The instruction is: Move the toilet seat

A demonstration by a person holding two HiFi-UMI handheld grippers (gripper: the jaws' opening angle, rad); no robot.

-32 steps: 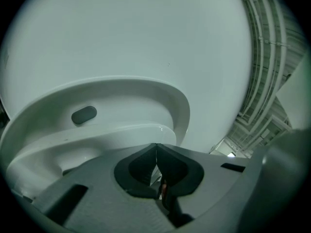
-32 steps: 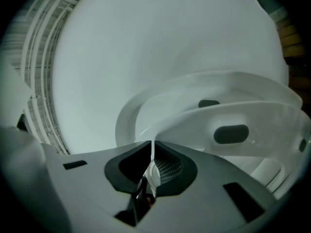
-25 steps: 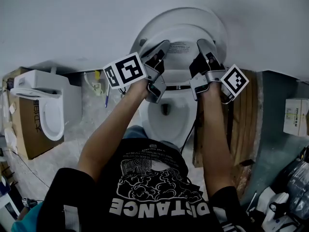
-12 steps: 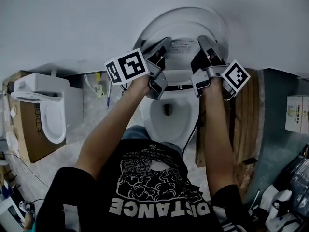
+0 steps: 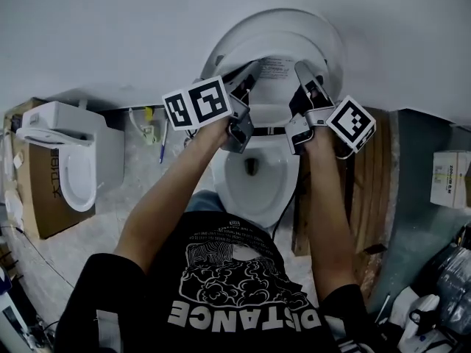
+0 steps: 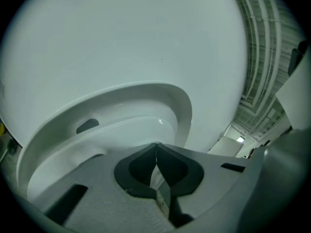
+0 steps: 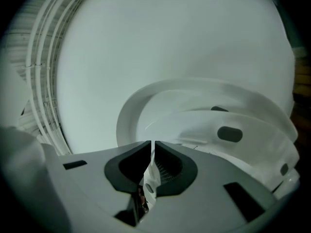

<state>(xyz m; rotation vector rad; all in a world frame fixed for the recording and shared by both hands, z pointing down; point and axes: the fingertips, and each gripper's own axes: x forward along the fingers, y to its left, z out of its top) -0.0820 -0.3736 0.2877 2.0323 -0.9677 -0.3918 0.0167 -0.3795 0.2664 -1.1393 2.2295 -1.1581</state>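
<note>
The white toilet seat (image 5: 333, 50) stands raised with its lid against the wall, above the open bowl (image 5: 254, 190). In the left gripper view the seat (image 6: 121, 125) shows its underside with a dark bumper. In the right gripper view the seat (image 7: 204, 125) shows several bumpers. My left gripper (image 5: 249, 70) is shut, its tips at the left of the raised seat. My right gripper (image 5: 300, 68) is shut too, at the seat's right. Both pairs of jaws, left (image 6: 156, 144) and right (image 7: 152, 142), meet at the tips, with only white toilet seen behind them. Whether the tips touch the seat is hidden.
A second white toilet (image 5: 70, 160) rests on a cardboard box at the left. A wooden panel (image 5: 368, 197) stands right of the bowl, and a white box (image 5: 450, 179) lies further right. The pale wall (image 5: 110, 35) is close behind the seat.
Both grippers have edged slightly up and inward along the raised seat. Their jaws have stayed shut.
</note>
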